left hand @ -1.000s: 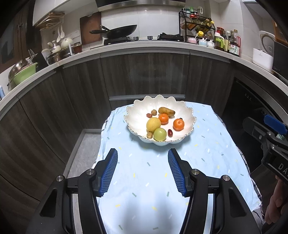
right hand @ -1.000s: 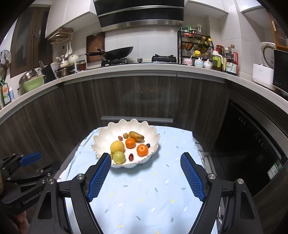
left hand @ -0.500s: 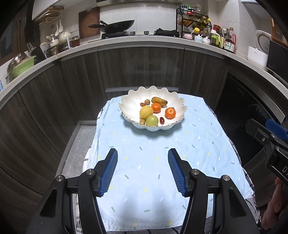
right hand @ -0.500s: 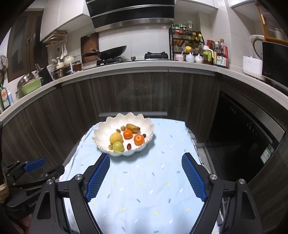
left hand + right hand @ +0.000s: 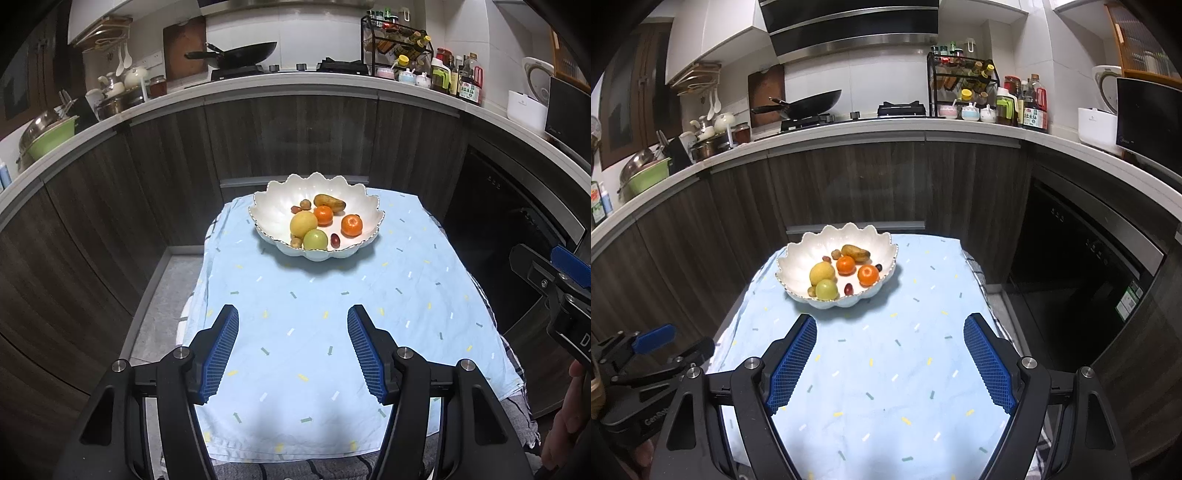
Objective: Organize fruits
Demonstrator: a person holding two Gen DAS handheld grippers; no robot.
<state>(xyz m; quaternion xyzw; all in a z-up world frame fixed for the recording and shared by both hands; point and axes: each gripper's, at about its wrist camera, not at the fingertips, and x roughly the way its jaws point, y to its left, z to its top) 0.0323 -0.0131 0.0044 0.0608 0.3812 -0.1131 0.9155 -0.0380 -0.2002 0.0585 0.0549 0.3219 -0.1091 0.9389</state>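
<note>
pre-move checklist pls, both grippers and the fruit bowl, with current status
1. Left gripper empty, jaws apart, nothing between the pads: ok. They have just opened a little further.
2. Right gripper empty, jaws wide apart: ok.
3. White scalloped bowl upright on the blue tablecloth, toward its far end: ok.
4. Fruit all inside the bowl, including two oranges, a yellow fruit and a green fruit; none on the cloth: ok.
5. Both grippers clear of the bowl, bare cloth in between: ok.
6. Destination for sorted fruit: no second container in view: cannot tell.
</note>
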